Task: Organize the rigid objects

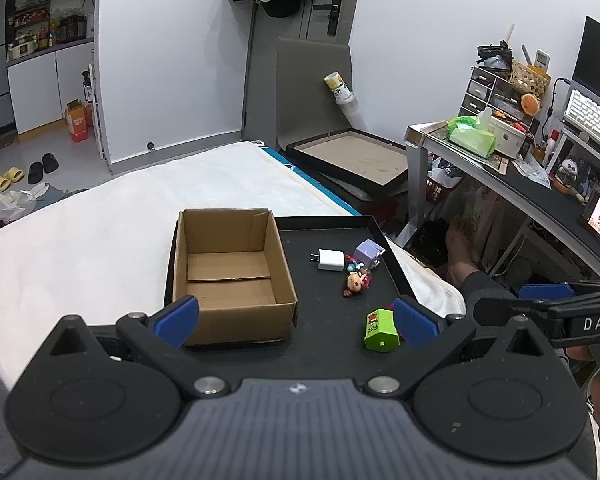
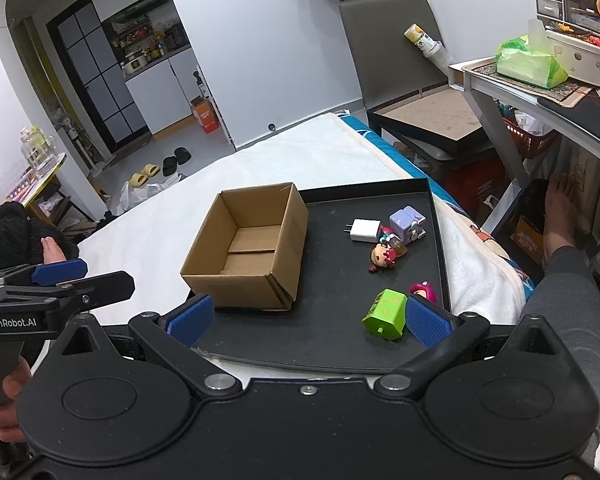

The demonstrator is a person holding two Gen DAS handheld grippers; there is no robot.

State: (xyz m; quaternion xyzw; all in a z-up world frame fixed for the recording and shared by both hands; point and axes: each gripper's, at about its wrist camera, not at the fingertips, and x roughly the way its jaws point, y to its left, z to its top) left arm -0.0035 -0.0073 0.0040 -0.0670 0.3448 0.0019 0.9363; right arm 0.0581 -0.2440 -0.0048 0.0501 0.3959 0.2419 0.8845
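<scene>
An empty open cardboard box (image 1: 228, 268) (image 2: 248, 248) stands on the left of a black tray (image 1: 328, 336) (image 2: 332, 320) on the bed. On the tray's right lie a white charger (image 1: 330, 260) (image 2: 365, 230), a purple cube toy (image 1: 368, 252) (image 2: 406, 224), a doll figure (image 1: 356, 282) (image 2: 382, 258), a green toy house (image 1: 381, 330) (image 2: 385, 313) and a pink figure (image 2: 423, 291). My left gripper (image 1: 296, 320) is open and empty over the tray's near edge. My right gripper (image 2: 308, 320) is open and empty, its right pad beside the green house.
The white bed (image 1: 120, 216) stretches back and left. A desk (image 1: 500, 168) with clutter stands to the right, with a person's leg and foot (image 2: 556, 216) beneath it. A flat black box (image 1: 348, 156) lies beyond the bed.
</scene>
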